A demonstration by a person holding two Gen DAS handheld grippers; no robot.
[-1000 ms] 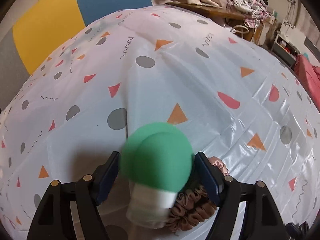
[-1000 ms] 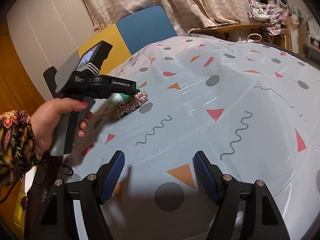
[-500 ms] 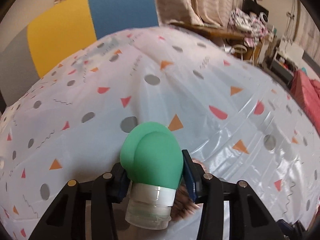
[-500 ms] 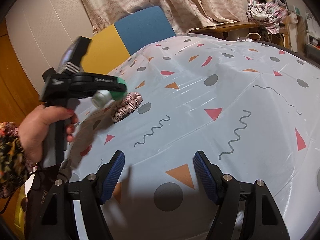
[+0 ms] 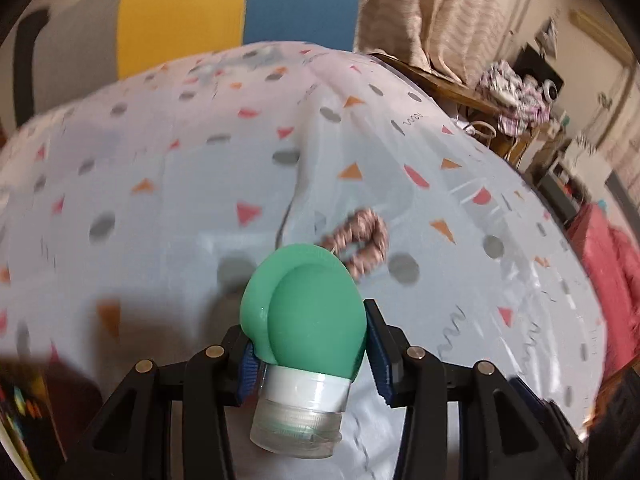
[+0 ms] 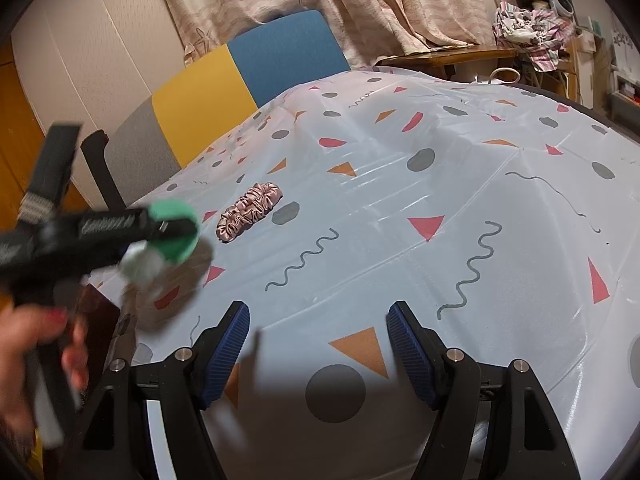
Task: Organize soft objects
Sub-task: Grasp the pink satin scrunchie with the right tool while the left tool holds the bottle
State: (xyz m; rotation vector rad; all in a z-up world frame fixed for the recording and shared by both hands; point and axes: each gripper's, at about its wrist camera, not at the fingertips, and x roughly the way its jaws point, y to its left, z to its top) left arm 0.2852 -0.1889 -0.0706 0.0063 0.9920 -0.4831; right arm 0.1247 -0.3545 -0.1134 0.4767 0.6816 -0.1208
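The left gripper has its ribbed blue fingers closed on a smooth, bulbous green squeeze bottle with a clear cap, held above the glossy patterned worktop. A crinkled pink satin scrunchie lies there. Only the right view shows the right gripper, open and empty.

Green squeeze bottle (clear cap toward camera) clamped between fingers; pink scrunchie flat on tablecloth.
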